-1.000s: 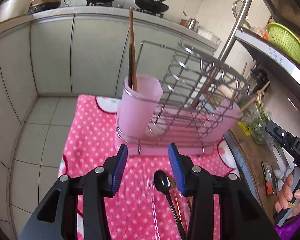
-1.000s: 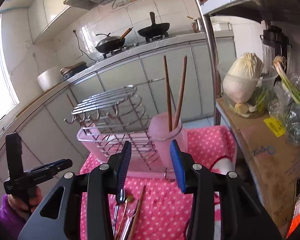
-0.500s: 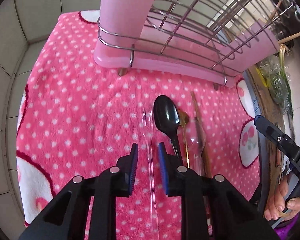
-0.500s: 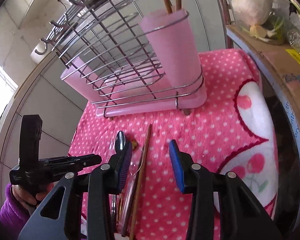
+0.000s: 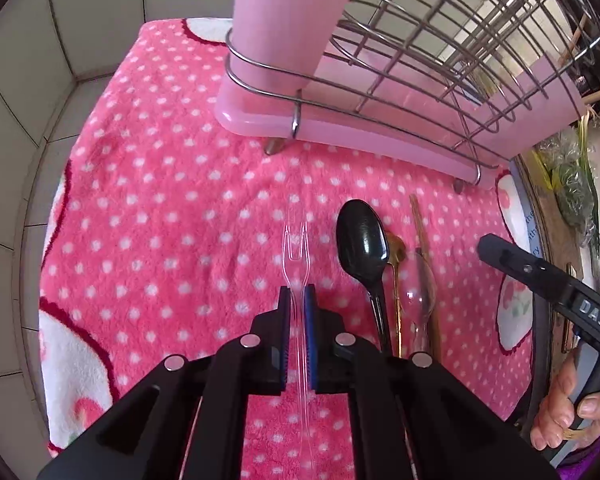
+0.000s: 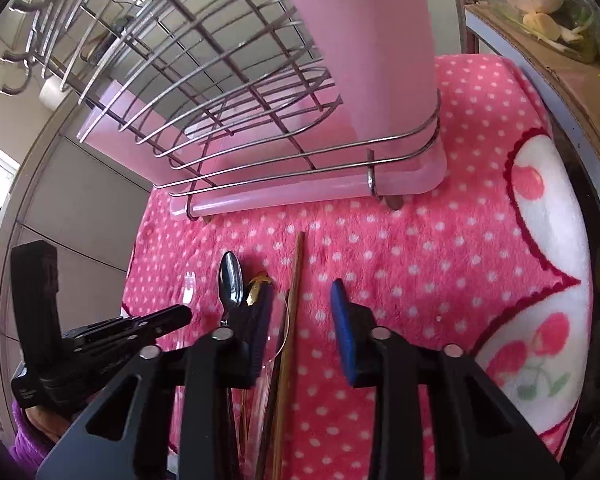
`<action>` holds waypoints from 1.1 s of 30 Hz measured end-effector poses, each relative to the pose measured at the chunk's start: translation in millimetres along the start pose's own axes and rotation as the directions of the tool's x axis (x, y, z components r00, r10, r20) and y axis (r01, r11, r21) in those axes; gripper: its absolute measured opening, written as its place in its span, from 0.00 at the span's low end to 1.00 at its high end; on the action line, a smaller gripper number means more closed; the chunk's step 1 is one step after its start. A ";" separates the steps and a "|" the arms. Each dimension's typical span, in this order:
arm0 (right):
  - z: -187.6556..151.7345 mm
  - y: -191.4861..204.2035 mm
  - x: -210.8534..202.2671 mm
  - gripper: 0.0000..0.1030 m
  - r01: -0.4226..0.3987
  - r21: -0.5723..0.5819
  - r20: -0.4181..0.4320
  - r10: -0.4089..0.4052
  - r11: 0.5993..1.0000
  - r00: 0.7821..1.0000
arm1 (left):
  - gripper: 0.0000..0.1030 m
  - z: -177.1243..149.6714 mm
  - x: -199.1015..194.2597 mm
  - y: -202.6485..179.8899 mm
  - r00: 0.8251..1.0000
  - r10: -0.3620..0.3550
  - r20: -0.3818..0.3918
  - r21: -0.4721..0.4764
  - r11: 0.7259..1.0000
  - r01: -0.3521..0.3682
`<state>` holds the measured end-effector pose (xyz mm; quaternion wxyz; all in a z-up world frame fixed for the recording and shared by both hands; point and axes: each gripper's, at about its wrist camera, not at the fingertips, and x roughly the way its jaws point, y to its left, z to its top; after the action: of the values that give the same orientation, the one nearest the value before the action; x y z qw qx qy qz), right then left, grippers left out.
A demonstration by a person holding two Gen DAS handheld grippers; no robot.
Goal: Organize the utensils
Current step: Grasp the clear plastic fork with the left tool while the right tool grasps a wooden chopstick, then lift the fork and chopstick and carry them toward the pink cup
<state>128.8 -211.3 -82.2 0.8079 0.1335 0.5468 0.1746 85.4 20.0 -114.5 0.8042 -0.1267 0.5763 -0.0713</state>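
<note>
Pink dotted cloth (image 5: 172, 216) over surface | left gripper (image 5: 298, 300): fingers clamped on clear plastic fork (image 5: 295, 246) lying flat | right gripper (image 6: 300, 304): fingers wide, above chopstick (image 6: 294, 300) | black spoon (image 5: 362, 246) beside fork | pink rack (image 5: 380, 120) behind.

**Open cloth left and right, rack across the far edge**

The wire dish rack on its pink plastic tray (image 5: 380, 136) blocks the far edge of the pink polka-dot blanket (image 5: 160, 208). A black spoon (image 5: 362, 248), gold spoon (image 5: 396, 276) and wooden chopstick (image 6: 294, 312) crowd the middle. Bare cloth lies toward both side edges.
</note>
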 end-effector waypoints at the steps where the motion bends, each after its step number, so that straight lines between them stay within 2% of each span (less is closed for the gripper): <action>1: 3.0 3.8 7.6 0.18 0.003 -0.001 -0.020 -0.003 1.000 1.000 | 0.06 -0.3 -4.3 3.8 1.000 -0.010 0.007 -0.010 1.000 0.010; 3: 7.5 9.5 20.9 0.15 0.030 -0.004 -0.045 -0.030 1.000 0.999 | 0.06 -1.0 -11.6 9.4 0.999 -0.022 0.026 -0.016 1.000 0.023; 10: 20.8 22.6 61.6 0.15 0.169 -0.025 -0.108 -0.171 0.985 0.979 | 0.06 -1.6 -30.6 24.7 0.996 -0.065 0.061 -0.010 0.998 0.066; 14: 21.8 32.3 69.2 0.14 0.213 -0.065 -0.085 -0.219 0.975 0.972 | 0.06 -1.8 -30.6 27.4 0.994 -0.083 0.069 -0.010 0.996 0.083; 15: 20.7 34.6 69.8 0.07 0.222 -0.080 -0.072 -0.228 0.972 0.971 | 0.06 -1.5 -27.2 25.2 0.994 -0.086 0.072 -0.012 0.996 0.087; 19: 15.0 35.5 63.9 0.06 0.194 -0.059 -0.038 -0.197 0.979 0.980 | 0.06 -4.6 -37.1 30.5 0.991 -0.099 0.095 -0.012 0.995 0.100; 26: -0.5 26.2 7.4 0.06 0.127 -0.028 0.116 -0.123 0.992 0.986 | 0.06 -5.6 -56.9 26.6 0.976 -0.117 0.182 0.005 0.993 0.118; 30: -12.1 24.5 -31.8 0.06 0.111 -0.041 0.220 -0.099 0.993 0.970 | 0.06 -8.6 -76.7 19.5 0.959 -0.125 0.254 0.032 0.992 0.120; 33: -19.4 24.6 -57.9 0.06 0.097 -0.047 0.299 -0.079 0.994 0.951 | 0.06 -12.3 -91.9 13.9 0.943 -0.127 0.308 0.053 0.992 0.116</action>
<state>87.7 -213.4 -30.9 0.8914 0.1087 0.4193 0.1332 43.5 55.8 -38.7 0.8810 -0.1579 0.4323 -0.1099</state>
